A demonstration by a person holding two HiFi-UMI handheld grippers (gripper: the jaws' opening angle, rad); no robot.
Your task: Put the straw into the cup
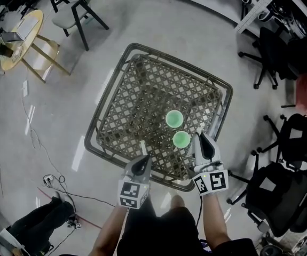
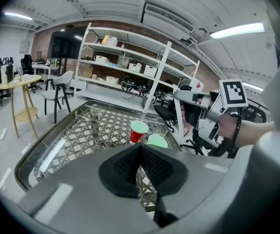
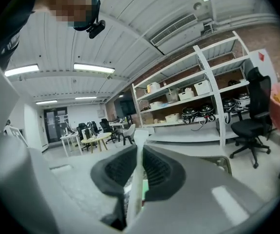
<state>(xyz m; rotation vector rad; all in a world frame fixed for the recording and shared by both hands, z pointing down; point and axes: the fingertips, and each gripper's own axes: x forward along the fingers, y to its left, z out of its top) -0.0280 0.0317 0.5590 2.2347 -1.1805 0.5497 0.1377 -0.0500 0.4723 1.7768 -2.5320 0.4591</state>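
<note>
Wicker table [image 1: 142, 89], two cups [image 1: 174, 119], left gripper [image 2: 140, 150] fingers closed, empty, right gripper [image 3: 140, 155], own view, fingers pinching straw [image 3: 139, 141].

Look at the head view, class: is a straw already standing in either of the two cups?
No: the far cup and the near cup show only green insides, and the right gripper pinches the straw.

Left hand-held gripper [image 1: 141, 160]: jaws together, nothing between them, pitched downward. Right hand-held gripper [image 1: 201, 140]: jaws clamped on straw [image 3: 138, 174], near level.
</note>
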